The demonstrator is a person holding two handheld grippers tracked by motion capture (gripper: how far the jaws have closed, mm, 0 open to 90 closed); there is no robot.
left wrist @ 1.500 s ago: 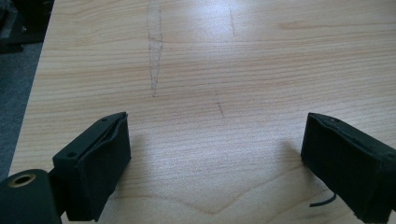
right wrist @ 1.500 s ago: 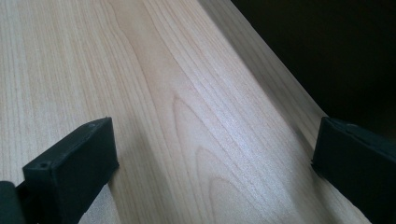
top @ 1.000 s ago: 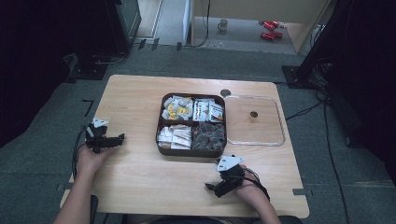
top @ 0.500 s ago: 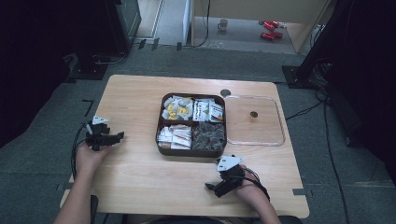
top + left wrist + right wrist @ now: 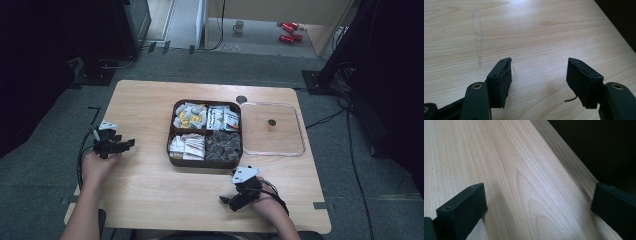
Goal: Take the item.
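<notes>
Brown tray (image 5: 172, 150), split into four compartments of packets, sits mid-worktop (image 5: 150, 195), a clear lid (image 5: 300, 145) touching its right side. The left gripper (image 5: 127, 144) rests near the worktop's left edge, well apart from the tray; its jaws, spread with nothing between, have just been closing. The right gripper (image 5: 225, 201) lies below the tray near the front edge, jaws spread wide over bare wood.

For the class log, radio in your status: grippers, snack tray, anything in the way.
Left gripper open, empty, jaws just been closing. Right gripper open, empty, over bare table. Snack tray untouched, clear lid beside it. Nothing in the way.
</notes>
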